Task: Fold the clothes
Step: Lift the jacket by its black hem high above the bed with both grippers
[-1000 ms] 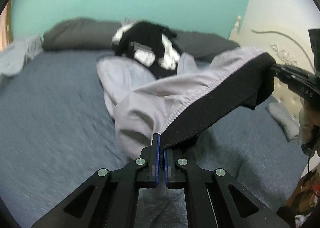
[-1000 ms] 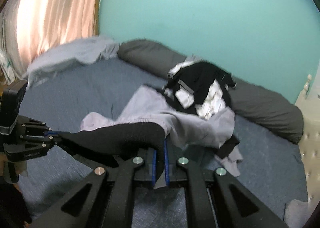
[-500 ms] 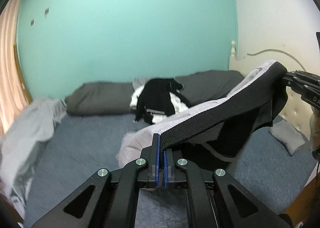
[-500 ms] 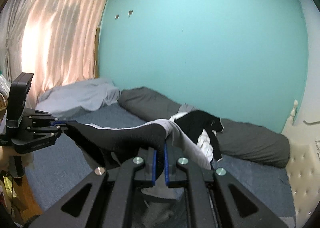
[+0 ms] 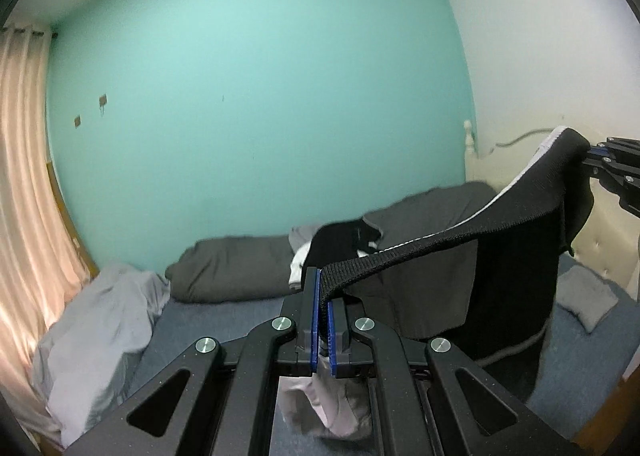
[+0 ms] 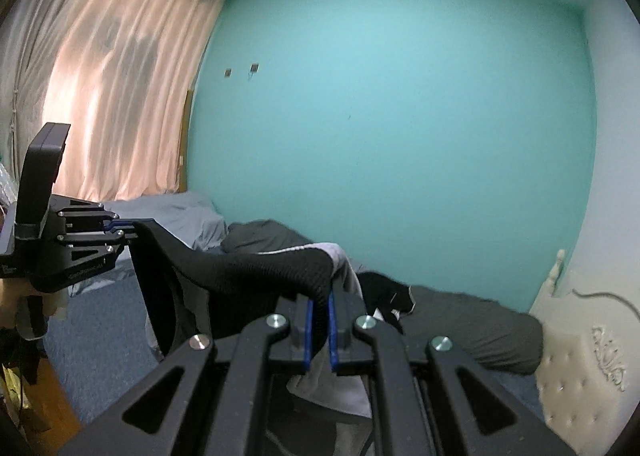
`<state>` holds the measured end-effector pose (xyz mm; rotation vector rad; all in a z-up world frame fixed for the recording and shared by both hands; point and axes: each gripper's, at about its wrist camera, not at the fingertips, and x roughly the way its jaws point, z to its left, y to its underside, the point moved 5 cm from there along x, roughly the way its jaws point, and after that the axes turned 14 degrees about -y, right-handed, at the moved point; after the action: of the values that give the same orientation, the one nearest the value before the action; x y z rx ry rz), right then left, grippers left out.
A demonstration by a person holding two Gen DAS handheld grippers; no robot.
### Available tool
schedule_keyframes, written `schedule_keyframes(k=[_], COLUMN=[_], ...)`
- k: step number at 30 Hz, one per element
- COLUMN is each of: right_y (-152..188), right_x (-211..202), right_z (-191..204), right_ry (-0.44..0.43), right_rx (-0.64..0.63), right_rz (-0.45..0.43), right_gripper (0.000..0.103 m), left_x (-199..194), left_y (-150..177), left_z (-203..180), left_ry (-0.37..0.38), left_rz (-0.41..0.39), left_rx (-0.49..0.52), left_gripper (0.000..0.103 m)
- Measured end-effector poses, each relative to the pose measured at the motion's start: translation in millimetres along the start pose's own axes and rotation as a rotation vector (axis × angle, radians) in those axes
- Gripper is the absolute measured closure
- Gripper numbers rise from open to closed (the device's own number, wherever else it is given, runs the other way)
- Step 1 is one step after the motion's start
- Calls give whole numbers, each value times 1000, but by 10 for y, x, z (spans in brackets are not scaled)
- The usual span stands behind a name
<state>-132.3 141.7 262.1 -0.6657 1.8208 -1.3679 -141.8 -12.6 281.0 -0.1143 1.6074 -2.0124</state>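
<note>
Pinching opposite ends of a black waistband (image 5: pixel 460 234), the left gripper (image 5: pixel 322 320) and right gripper (image 6: pixel 319 330) fingers stay clamped; the band stretches level between them, its grey garment (image 5: pixel 328 404) hanging above the bed (image 5: pixel 224 320).

We held the garment (image 5: pixel 516 256) up between us, its waistband (image 5: pixel 400 256) stretched from the left gripper (image 5: pixel 323 320) at one end to the right gripper (image 6: pixel 318 332) at the other, and the rest of it hung down below that band, above the bed (image 5: pixel 224 320). Behind the garment, on the bed, a heap of clothes (image 5: pixel 340 240) lay against the long bolster (image 5: pixel 236 272), which ran along the foot of the back wall (image 5: pixel 256 95). To the left of the bolster lay a crumpled sheet (image 5: pixel 100 328), beside the curtain (image 6: pixel 120 75). To the right stood the padded headboard (image 6: pixel 580 368), with a small cushion (image 5: pixel 586 298) near it on the bed.
</note>
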Motion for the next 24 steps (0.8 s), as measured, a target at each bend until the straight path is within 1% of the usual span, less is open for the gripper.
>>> schedule_keyframes(k=[8, 13, 17, 21, 24], right_y=[-496, -686, -722, -611, -478], right_x=[-503, -772, -927, -1034, -1076], right_z=[44, 50, 68, 98, 118], right_ry=[56, 80, 75, 70, 69], right_rx=[-30, -22, -15, -13, -6], right_rz=[-60, -86, -104, -77, -55], right_gripper=[98, 98, 98, 98, 98], left_x=[-514, -789, -969, -1024, -1029], left_y=[-601, -808, -832, -740, -622], left_z=[64, 81, 71, 13, -56], left_ry=[-30, 5, 30, 72, 71], left_rz=[-80, -90, -99, -73, -56], left_rx=[19, 5, 4, -7, 15], left_gripper=[100, 100, 100, 100, 100])
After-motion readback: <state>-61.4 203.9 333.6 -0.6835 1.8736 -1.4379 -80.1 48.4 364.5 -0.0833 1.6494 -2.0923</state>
